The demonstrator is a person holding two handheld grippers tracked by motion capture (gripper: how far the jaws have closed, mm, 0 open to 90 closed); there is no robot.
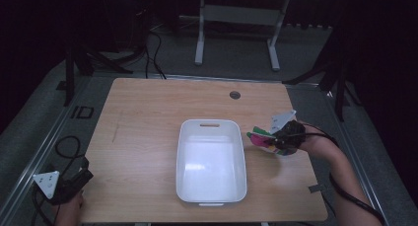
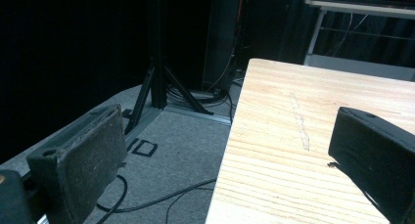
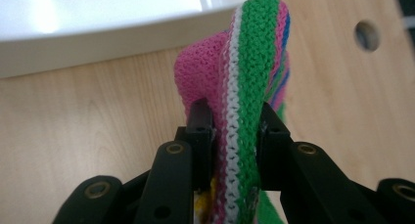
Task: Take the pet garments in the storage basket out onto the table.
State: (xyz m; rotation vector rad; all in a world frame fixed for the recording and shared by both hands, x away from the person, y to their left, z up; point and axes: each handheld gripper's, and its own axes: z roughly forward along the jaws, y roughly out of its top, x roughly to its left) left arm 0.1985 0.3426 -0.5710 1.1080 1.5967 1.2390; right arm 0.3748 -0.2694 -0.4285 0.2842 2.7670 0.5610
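The right gripper is clamped on a striped knitted cloth right of centre, just beside the empty white bin, drop-in still pending; the left gripper waits open.

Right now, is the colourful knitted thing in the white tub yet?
Not yet. Done: the right hand-held gripper is shut on the knitted cloth, lifted just beside the white tub. In hand: carrying it, apparently toward the tub. Left: likely dropping it in, since the tub looks empty. The left hand-held gripper rests open at the table's corner.
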